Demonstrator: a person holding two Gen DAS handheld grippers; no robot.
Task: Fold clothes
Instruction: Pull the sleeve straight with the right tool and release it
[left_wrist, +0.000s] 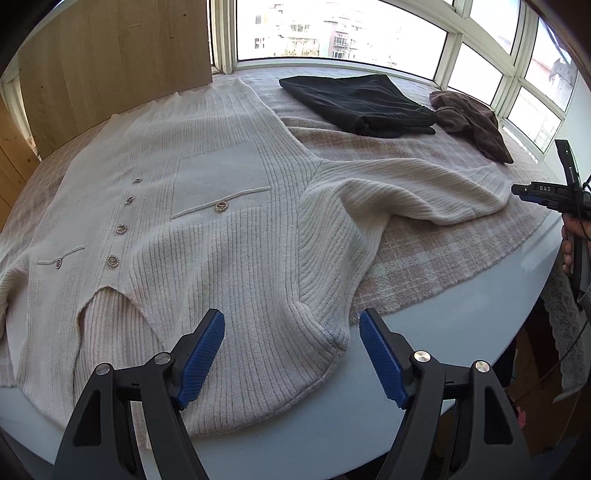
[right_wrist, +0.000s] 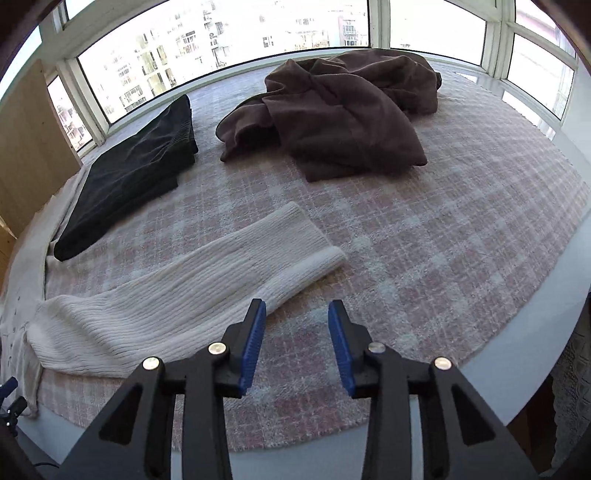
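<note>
The cream cardigan is a matt, ribbed knit with small shiny metal-ringed buttons, and it lies on a nubby woven pink-and-white plaid cloth over a smooth, slightly glossy white table. At 12 o'clock sit a fine-ribbed matt black garment and a soft brown fleecy one. Each tool is matt black plastic with ridged blue pads and bright metal pins; the panel at 10 o'clock is pale wood.

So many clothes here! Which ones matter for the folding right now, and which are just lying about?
In use:
- cream cardigan, spread flat
- its sleeve
- left gripper, open
- right gripper, open

Lying about:
- black garment, already folded
- brown garment, crumpled
- checked blanket underneath
</note>
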